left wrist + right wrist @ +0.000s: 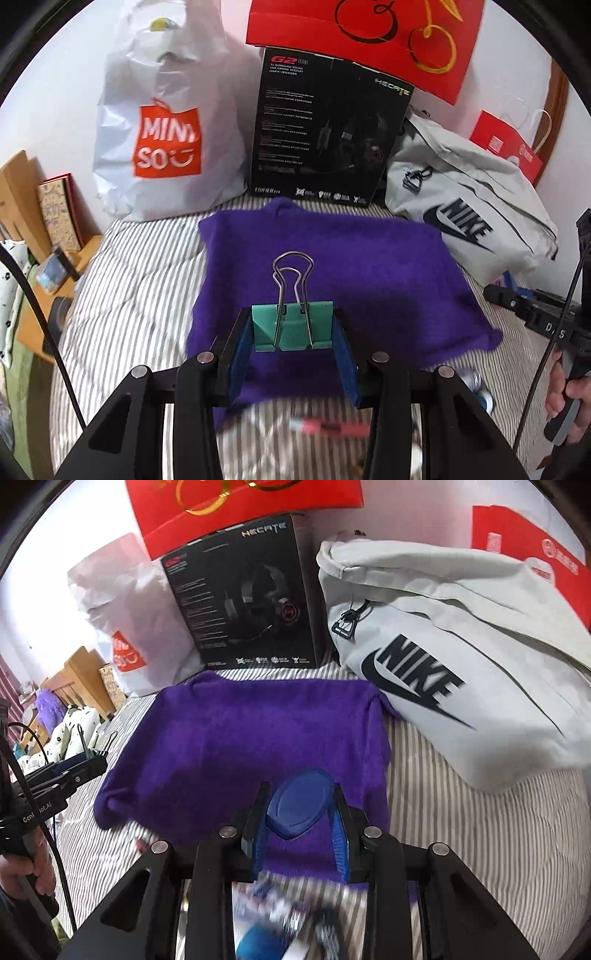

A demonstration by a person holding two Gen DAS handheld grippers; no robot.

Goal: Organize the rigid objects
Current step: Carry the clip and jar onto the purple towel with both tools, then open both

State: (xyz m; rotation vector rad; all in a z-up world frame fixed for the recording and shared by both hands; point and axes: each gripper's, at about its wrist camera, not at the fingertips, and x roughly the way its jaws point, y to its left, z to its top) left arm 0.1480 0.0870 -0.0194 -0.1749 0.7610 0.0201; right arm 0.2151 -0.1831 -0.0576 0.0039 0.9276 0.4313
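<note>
The left tongs (293, 332) pinch a green binder clip (291, 326), its wire handles standing up, in the air over the purple cloth (369, 266) on the striped bed (129, 295). The right tongs (301, 808) pinch a dark blue oval thing (299, 803) over the near edge of the same cloth. Both point toward the black headset box (325, 136) at the bed's far edge. A hand (569, 391) grips the right handle.

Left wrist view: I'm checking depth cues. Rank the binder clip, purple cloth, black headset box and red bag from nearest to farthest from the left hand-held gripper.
1. Binder clip, between the left hand-held gripper's fingers.
2. Purple cloth, just below and ahead.
3. Black headset box, upright past the cloth's far edge.
4. Red bag, behind and above the box.
</note>
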